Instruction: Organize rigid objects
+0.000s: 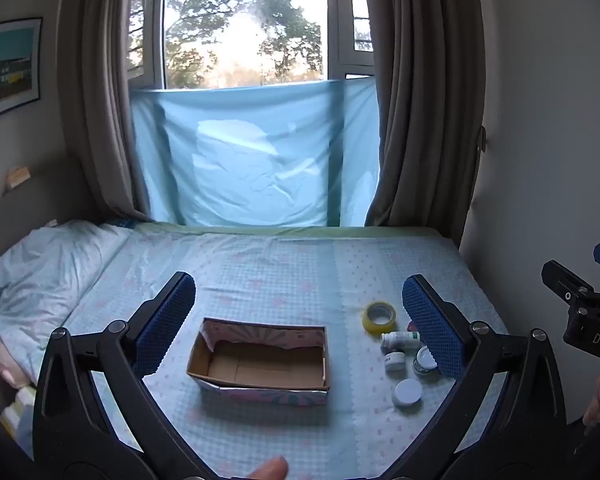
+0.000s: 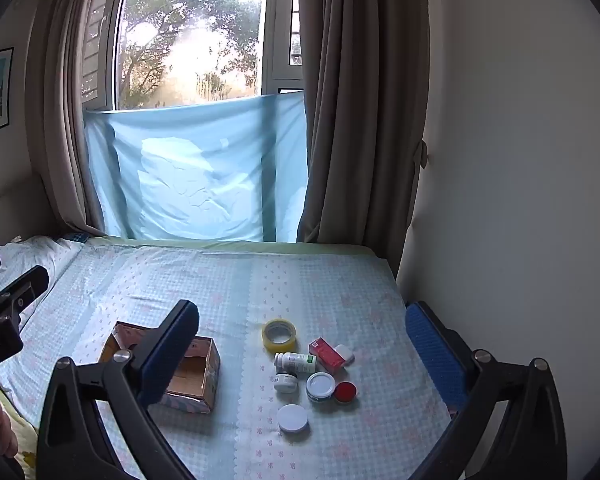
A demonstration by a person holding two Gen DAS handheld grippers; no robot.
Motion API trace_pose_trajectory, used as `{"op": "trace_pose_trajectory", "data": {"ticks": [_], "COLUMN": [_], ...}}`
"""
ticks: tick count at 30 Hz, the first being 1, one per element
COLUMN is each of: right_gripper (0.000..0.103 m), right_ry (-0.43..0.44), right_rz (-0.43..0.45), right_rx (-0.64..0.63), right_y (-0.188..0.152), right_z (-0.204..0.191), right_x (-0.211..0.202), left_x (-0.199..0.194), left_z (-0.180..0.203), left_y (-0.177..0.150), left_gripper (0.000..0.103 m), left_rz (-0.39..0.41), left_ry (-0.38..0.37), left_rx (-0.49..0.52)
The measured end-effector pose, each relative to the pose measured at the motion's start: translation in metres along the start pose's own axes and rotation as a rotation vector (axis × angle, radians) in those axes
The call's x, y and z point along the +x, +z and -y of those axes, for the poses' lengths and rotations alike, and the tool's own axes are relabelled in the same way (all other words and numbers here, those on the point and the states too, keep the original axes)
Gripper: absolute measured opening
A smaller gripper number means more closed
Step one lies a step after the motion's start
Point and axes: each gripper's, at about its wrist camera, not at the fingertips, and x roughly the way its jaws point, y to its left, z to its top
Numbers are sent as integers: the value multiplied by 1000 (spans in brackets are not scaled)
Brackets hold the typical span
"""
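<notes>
An open, empty cardboard box [image 1: 260, 360] sits on the bed; it also shows in the right wrist view [image 2: 192, 376]. To its right lie a yellow tape roll [image 2: 279, 334], a white bottle on its side [image 2: 296, 361], a red box [image 2: 327, 354], a small dark-capped jar [image 2: 286, 382], a white-lidded tin [image 2: 320, 386], a red-lidded pot [image 2: 345, 391] and a round white lid [image 2: 293, 418]. My left gripper [image 1: 300, 324] is open above the box. My right gripper [image 2: 304, 352] is open above the small objects. Both are empty.
The bed [image 2: 340, 280] has a light blue checked sheet. A pillow [image 1: 48, 264] lies at the left. A wall [image 2: 520, 200] borders the bed on the right, and curtains [image 2: 360, 120] and a window stand behind it.
</notes>
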Motion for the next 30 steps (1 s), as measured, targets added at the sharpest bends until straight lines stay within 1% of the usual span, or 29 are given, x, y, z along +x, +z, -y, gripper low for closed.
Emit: {"op": "trace_pose_trajectory", "data": {"ticks": [4, 5, 6, 9, 15, 19, 30], "right_gripper": [103, 103, 103, 103, 103, 103, 103], "right_ry": [-1, 0, 1, 9, 13, 14, 17], "right_rz": [3, 5, 6, 12, 24, 35, 39], "right_rx": [-2, -1, 0, 0, -5, -6, -8], "right_y": [0, 0, 0, 0, 14, 7, 11], "right_z": [0, 0, 0, -1, -6, -4, -6], "right_x": [0, 0, 0, 0, -2, -2, 2], "left_x": [0, -3, -1, -3, 0, 3, 3], "left_z": [2, 2, 4, -2, 3, 3, -4], "left_y": [0, -2, 2, 1, 2, 2, 3], "left_gripper": [103, 103, 103, 103, 103, 103, 103], "left_rz": [5, 17, 1, 21, 49, 42, 38], "left_ry": [13, 6, 12, 6, 7, 6, -13], "left_rx": [10, 6, 7, 0, 13, 15, 2]}}
